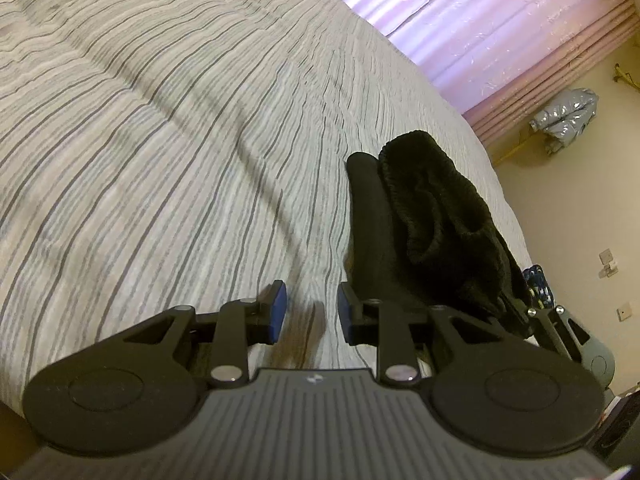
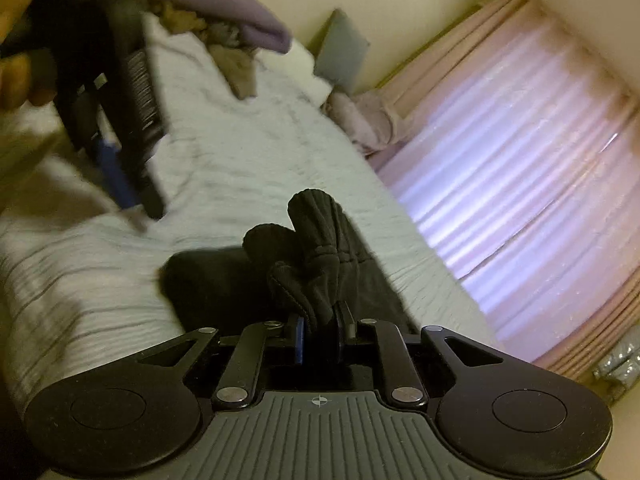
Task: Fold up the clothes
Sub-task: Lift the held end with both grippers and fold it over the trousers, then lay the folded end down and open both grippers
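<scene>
We are clamping our right hand-held gripper (image 2: 320, 330) on bunched black clothes (image 2: 320, 264) lying on the striped bed (image 1: 160, 140). We are holding our left hand-held gripper (image 1: 310, 312) apart and empty, just beside the clothes.

Left tool (image 1: 310, 314): matte black linkage arms, silver round pivot screws, blue pads (image 1: 279, 312) on the fingers, ribbed grey housing with a small crosshair mark, two round black side lobes. Right tool (image 2: 320, 334): same black arms, silver screws, blue pad faces, ribbed grey body, crosshair mark. Bare fingers (image 2: 18, 80) blurred at the upper left of the right wrist view.
</scene>
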Available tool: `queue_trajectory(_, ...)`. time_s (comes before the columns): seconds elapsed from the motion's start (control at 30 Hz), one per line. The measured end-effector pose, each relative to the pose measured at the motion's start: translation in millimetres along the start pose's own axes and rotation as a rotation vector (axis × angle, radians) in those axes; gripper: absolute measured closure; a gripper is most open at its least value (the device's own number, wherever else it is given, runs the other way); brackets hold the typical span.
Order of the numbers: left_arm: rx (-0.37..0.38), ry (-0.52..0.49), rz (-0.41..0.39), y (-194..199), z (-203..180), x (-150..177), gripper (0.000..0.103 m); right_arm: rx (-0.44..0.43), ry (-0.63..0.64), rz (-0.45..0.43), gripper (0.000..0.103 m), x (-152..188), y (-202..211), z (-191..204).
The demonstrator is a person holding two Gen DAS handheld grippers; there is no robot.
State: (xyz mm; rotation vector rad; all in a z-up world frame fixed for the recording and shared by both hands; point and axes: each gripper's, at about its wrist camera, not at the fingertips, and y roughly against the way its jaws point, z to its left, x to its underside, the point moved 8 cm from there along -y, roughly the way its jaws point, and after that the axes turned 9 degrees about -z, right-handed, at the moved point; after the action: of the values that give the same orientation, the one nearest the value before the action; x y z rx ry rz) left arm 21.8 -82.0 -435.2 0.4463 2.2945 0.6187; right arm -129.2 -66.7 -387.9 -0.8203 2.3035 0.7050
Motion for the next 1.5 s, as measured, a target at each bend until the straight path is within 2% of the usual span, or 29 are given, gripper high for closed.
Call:
queue_trajectory(0.1, 0.001, 0.004, 0.002, -1, 1, 0, 0.081, 0.034, -0.052, -0.053, 0.089, -12, 1, -16)
queue_trajectory(0.2, 0.001, 0.005, 0.002, -1, 1, -1, 0.081, 0.007, -0.044, -0.086, 0.089, -21, 6, -15)
queue_trajectory(0.3, 0.001, 0.006, 0.002, 0, 1, 0, 0.081, -0.051, -0.012, -0.039, 0.089, -9, -2, 6)
queue_trajectory(0.47, -0.007, 0.006, 0.005, 0, 4, 0, 0.085, -0.026, -0.047, -0.052, 0.089, -12, -3, 7)
queue_trajectory(0.6, -0.018, 0.002, 0.007, 1, 5, 1, 0.086, -0.081, -0.004, 0.000, 0.089, 7, -9, 25)
queue_trajectory(0.67, -0.029, -0.004, 0.009, 3, 5, 1, 0.086, -0.075, 0.003, 0.008, 0.077, 13, -6, 33)
queue_trajectory(0.73, -0.042, -0.013, 0.010, 6, 4, 1, 0.086, -0.050, -0.004, 0.025, 0.073, 10, -7, 32)
queue_trajectory(0.8, -0.049, -0.026, 0.005, 10, 1, -1, 0.087, -0.041, -0.032, 0.023, 0.059, 7, 3, 26)
queue_trajectory(0.83, -0.050, -0.041, -0.006, 14, -3, -3, 0.087, -0.035, -0.057, 0.012, 0.042, 6, 10, 21)
queue_trajectory(0.87, -0.048, -0.059, -0.019, 18, -8, -6, 0.087, -0.019, -0.092, -0.009, 0.037, 3, 18, 14)
queue_trajectory(0.93, -0.033, -0.085, -0.042, 26, -19, -12, 0.086, 0.010, -0.176, -0.034, 0.035, 4, 42, 0)
queue_trajectory(1.0, 0.004, -0.113, -0.063, 31, -36, -18, 0.087, 0.050, -0.298, -0.019, 0.035, 9, 56, -21)
queue_trajectory(1.1, 0.069, -0.194, -0.092, 36, -69, -23, 0.087, 0.136, -0.575, 0.028, 0.036, 31, 74, -68)
queue_trajectory(1.13, 0.090, -0.230, -0.100, 36, -82, -23, 0.087, 0.166, -0.672, 0.038, 0.036, 39, 78, -85)
queue_trajectory(1.23, 0.115, -0.339, -0.110, 25, -114, -21, 0.086, 0.233, -0.920, 0.076, 0.058, 67, 82, -126)
queue_trajectory(1.27, 0.119, -0.376, -0.112, 20, -122, -19, 0.086, 0.250, -0.984, 0.092, 0.059, 76, 82, -135)
queue_trajectory(1.37, 0.037, -0.499, -0.101, -2, -130, -8, 0.086, 0.290, -1.075, 0.126, 0.062, 99, 78, -149)
queue_trajectory(1.43, -0.041, -0.575, -0.091, -19, -123, 1, 0.085, 0.278, -1.096, 0.153, 0.063, 113, 73, -147)
queue_trajectory(1.5, -0.070, -0.604, -0.090, -30, -115, 8, 0.085, 0.247, -1.094, 0.211, 0.063, 130, 59, -135)
